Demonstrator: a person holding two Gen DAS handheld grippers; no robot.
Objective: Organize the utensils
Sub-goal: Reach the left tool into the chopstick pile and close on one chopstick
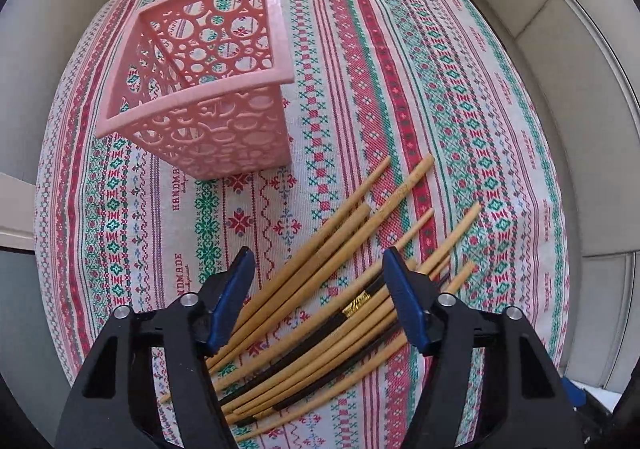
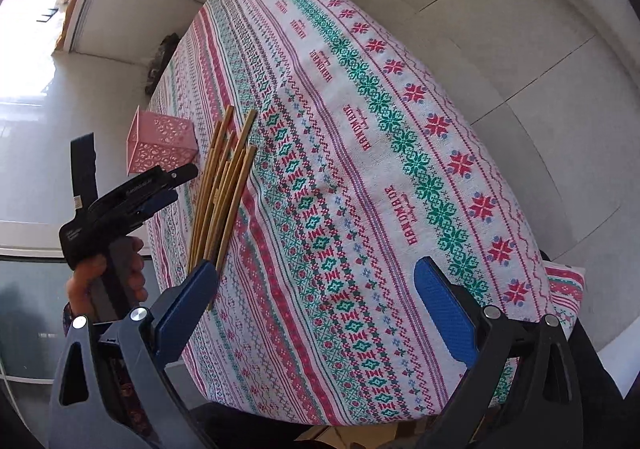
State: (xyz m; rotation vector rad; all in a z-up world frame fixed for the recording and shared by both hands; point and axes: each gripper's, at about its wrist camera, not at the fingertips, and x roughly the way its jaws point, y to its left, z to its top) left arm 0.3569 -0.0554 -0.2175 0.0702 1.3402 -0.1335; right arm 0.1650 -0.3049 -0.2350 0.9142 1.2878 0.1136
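Both sets of jaws stand wide apart, nothing gripped in either. Left gripper (image 1: 318, 261) fills the bottom of its frame, blue pads (image 1: 404, 299) spread on either side of the chopsticks (image 1: 320, 297), hovering over the pile; whether the tips touch any stick, I can't tell. Those chopsticks lie loose in a fan on the cloth (image 1: 400, 89), running from lower left up toward the right of centre. Most are pale bamboo, a few are black, and one black stick carries a gold band near the middle of the pile. Further up, in the upper left of the frame, sits the basket (image 1: 208, 89), pink, square, punched with round holes, upright on the cloth with its mouth open, near the sticks but apart from them.

Over to the right wrist view: right gripper (image 2: 316, 269) at the bottom, jaws spread wide over bare patterned cloth (image 2: 360, 169), well apart from the pile. Chopsticks (image 2: 224, 177) show left of centre, their near ends hidden behind the left blue pad (image 2: 188, 305). At far left a hand (image 2: 106, 277) grips the handle of the left gripper (image 2: 176, 185), which points toward the sticks. Beyond it, the basket (image 2: 160, 145) sits small at middle left.
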